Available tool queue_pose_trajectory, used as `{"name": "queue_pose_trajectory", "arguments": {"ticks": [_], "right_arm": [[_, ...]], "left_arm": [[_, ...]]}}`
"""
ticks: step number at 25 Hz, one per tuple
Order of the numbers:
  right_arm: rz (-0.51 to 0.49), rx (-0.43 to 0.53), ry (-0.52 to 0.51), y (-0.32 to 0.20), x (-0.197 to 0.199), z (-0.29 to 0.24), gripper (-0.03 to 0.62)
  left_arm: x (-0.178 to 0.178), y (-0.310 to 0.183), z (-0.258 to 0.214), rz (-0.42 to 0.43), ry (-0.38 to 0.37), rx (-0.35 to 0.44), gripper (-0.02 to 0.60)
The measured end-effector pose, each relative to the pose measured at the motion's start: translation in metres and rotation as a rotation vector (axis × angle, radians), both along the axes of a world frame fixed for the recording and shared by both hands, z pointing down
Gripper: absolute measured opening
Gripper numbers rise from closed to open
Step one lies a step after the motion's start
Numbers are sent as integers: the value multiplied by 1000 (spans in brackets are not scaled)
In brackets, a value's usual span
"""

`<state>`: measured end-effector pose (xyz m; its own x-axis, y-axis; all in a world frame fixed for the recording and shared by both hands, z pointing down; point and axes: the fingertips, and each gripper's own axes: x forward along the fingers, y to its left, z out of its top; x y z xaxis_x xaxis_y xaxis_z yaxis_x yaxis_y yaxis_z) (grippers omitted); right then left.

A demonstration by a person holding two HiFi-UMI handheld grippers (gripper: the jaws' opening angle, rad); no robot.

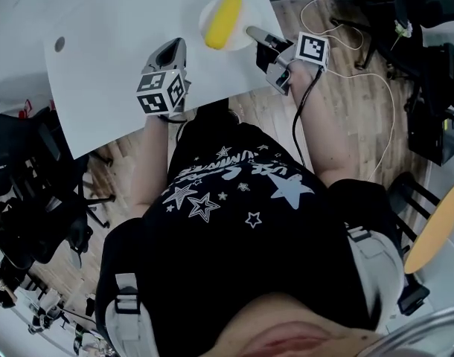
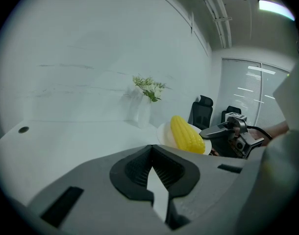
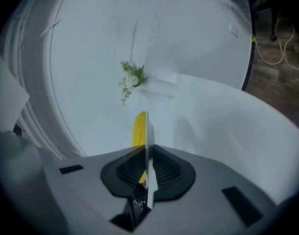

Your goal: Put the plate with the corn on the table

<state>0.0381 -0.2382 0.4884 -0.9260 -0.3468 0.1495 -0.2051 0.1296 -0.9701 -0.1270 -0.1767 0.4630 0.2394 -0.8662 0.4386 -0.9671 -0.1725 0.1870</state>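
A white plate [image 1: 205,10] with a yellow corn cob [image 1: 223,21] on it is over the far right part of the white table [image 1: 115,65], near its right edge. My right gripper [image 1: 251,33] is shut on the plate's right rim. In the right gripper view the plate [image 3: 147,131] shows edge-on between the pads, with the corn [image 3: 138,129] to its left. I cannot tell whether the plate touches the table. My left gripper [image 1: 171,50] hovers at the table's near edge, shut and empty. Its view shows the corn [image 2: 186,133] and the right gripper [image 2: 228,131] ahead.
A clear vase with green sprigs [image 2: 148,89] stands far back on the table, also seen as the vase [image 3: 135,80] in the right gripper view. A round cable hole [image 1: 59,44] lies at the table's left. Office chairs [image 2: 201,110], loose cables [image 1: 361,65] and a yellow stool [image 1: 444,225] surround the table.
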Motion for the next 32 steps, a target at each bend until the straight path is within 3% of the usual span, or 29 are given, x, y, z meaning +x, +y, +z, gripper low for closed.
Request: {"name": "queue_pose_trajectory", "arguments": {"ticks": [14,23,32], "right_arm": [[106,-14,73,-84,32,36,32],[36,21,90,-131,32,62,32],[-15,9,58,-175,31,80,32]], "left_arm": [[10,-94,26,130,8,-28,5],[18,-140,42,201,24,-57,5],[16,-178,63,213,33,-88,5]]}}
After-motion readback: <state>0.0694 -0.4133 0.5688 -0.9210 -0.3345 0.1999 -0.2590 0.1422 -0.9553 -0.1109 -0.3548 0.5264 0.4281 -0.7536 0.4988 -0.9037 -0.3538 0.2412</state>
